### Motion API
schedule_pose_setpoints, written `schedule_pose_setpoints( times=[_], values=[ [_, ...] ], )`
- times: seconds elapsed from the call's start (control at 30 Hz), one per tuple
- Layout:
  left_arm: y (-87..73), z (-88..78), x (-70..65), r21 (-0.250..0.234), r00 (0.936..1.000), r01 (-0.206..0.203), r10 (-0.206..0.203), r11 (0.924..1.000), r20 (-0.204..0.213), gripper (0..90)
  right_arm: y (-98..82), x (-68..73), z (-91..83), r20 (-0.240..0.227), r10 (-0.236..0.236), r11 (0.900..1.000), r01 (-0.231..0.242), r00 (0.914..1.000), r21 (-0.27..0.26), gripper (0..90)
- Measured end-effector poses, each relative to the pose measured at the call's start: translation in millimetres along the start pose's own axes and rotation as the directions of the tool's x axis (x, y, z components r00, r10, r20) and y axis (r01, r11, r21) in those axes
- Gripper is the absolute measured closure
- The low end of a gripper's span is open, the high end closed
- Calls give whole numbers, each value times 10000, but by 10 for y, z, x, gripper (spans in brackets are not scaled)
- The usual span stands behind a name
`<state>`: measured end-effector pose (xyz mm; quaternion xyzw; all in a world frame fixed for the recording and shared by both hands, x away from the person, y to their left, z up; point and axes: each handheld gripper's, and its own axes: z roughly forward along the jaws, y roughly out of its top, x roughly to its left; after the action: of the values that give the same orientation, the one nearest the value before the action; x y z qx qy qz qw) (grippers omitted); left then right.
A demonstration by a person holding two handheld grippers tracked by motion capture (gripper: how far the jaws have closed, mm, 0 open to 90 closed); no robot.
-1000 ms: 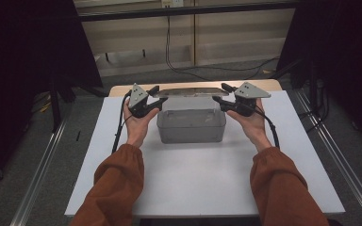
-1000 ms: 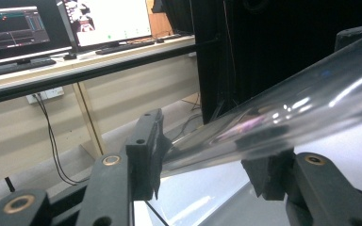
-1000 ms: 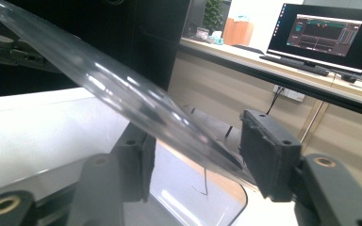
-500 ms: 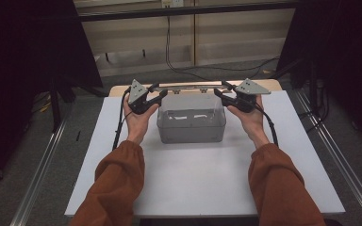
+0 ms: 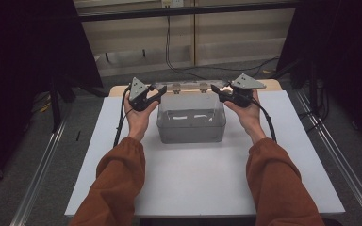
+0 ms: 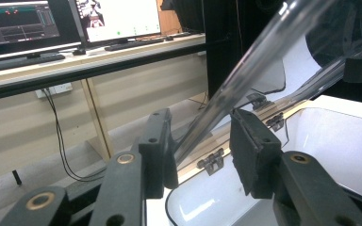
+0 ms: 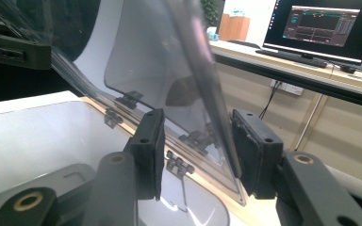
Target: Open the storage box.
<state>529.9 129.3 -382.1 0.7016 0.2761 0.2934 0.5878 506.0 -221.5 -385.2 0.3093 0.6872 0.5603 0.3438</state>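
Observation:
A clear plastic box (image 5: 191, 125) stands at the back middle of the white table, its hinged clear lid (image 5: 191, 100) tilted up. My left gripper (image 5: 156, 94) is at the lid's left edge and my right gripper (image 5: 215, 92) at its right edge. In the left gripper view the lid's rim (image 6: 245, 70) runs down between my jaws (image 6: 202, 150) and lies against the left pad; these jaws have just been closing. In the right gripper view the rim (image 7: 202, 70) leans on the right pad of my jaws (image 7: 198, 150), which have also just closed a little; the left pad stands apart.
The white tabletop (image 5: 193, 183) stretches in front of the box, with both orange sleeves over it. Metal rails (image 5: 339, 160) run along the table's sides. Beyond it are a shelf, floor cables (image 5: 169, 52) and a desk with monitors (image 6: 118, 19).
The lid has swung up from lying flat on the box to a raised tilt. Both grippers have moved up and back with its side edges.

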Motion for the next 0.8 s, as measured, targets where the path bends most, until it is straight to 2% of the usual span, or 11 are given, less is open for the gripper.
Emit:
schedule_pose_setpoints(
  times=[0.23,0.3,0.5,0.8],
  values=[
    [-28,49,56,82,9998,190,-190,9998,-37,619,-44,-67,59,10,464,9989,-464,9989,47,582],
    [-55,75,68,66,9995,321,-320,9995,-69,622,-57,-74,88,-2,471,9988,-471,9989,97,579],
    [-77,141,100,114,9992,369,-367,9993,-139,626,-67,-99,168,3,551,9984,-551,9985,125,571],
    [-76,222,127,204,9994,225,-220,9995,-260,627,-34,-151,233,136,475,9986,-477,9988,211,581]
  ],
)
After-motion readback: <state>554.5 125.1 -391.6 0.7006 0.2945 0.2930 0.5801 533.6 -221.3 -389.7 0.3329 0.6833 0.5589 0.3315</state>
